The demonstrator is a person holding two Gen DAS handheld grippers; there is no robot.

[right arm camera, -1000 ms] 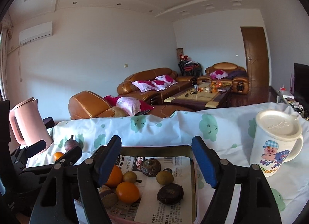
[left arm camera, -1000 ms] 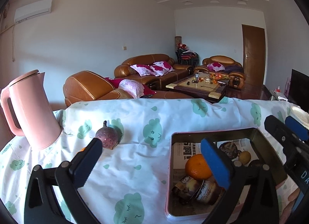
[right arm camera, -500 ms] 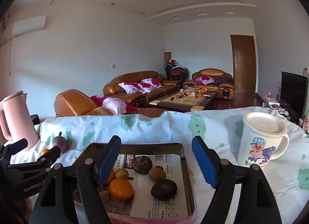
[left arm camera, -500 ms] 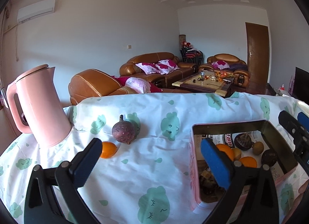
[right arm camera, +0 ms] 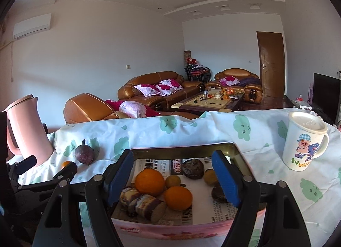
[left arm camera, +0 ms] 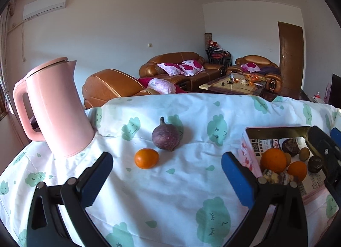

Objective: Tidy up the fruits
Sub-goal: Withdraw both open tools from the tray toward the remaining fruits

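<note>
Closest to the camera, the left claw (left arm camera: pixel 167 180) was spread wide with nothing in it, and the small orange (left arm camera: pixel 146 158) sat on the tablecloth (left arm camera: pixel 162 200) just past the blue pads, pretty much lined up between them. Right behind it, nearly touching, was the purple passion fruit (left arm camera: pixel 165 137) with its stem up. The right claw (right arm camera: pixel 172 177) was also open and empty, hanging over the near edge of the tin box (right arm camera: pixel 185 148) where the other oranges and dark fruits were piled on newspaper. My guess: the orange is light and firm but round and smooth, so it'd roll; squeeze it across the middle. Further back were the pink kettle (left arm camera: pixel 56 106) and the cartoon mug (right arm camera: pixel 304 142).
</note>
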